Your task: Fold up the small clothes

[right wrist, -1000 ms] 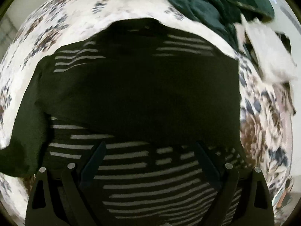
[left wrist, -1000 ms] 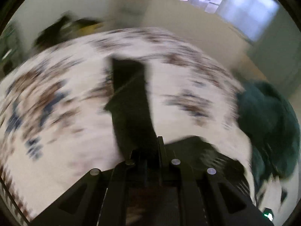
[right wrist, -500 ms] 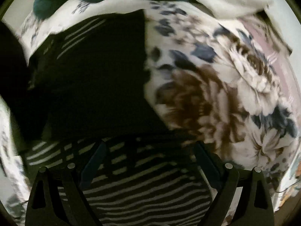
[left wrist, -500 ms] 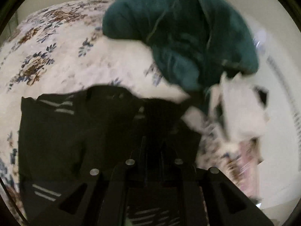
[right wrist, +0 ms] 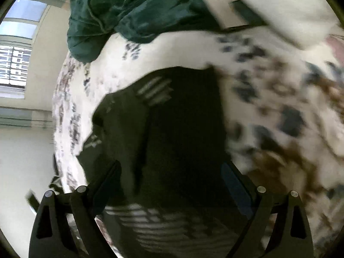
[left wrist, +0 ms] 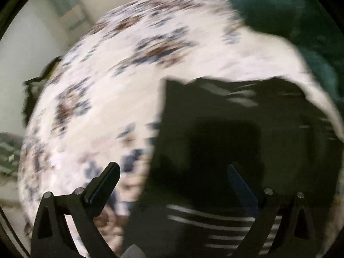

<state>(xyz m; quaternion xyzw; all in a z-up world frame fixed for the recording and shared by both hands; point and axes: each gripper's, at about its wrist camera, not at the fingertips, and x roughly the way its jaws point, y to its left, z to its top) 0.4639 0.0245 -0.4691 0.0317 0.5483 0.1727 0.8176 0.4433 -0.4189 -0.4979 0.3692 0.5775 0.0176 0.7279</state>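
A black garment with white stripes (left wrist: 236,118) lies folded on the floral bed sheet (left wrist: 118,75). My left gripper (left wrist: 172,168) hangs over its left edge with the jaws opening wide. The cloth lies beneath them and neither finger pinches it. In the right wrist view the same black garment (right wrist: 182,118) fills the middle, a folded flap running along its length. My right gripper (right wrist: 171,164) stands open above its near striped end, nothing gripped. Both views are blurred by motion.
A dark green blanket (right wrist: 129,6) is heaped at the far end of the bed, also seen as the green blanket (left wrist: 290,10). A white pillow (right wrist: 290,6) lies beside it. A window (right wrist: 15,53) is at the left. Bare floral sheet (right wrist: 279,107) stretches to the garment's right.
My left gripper was shut on a fold of the black garment; it has let go and spread wide, swinging down to the garment's left edge. The right gripper stayed open and swung across the cloth.
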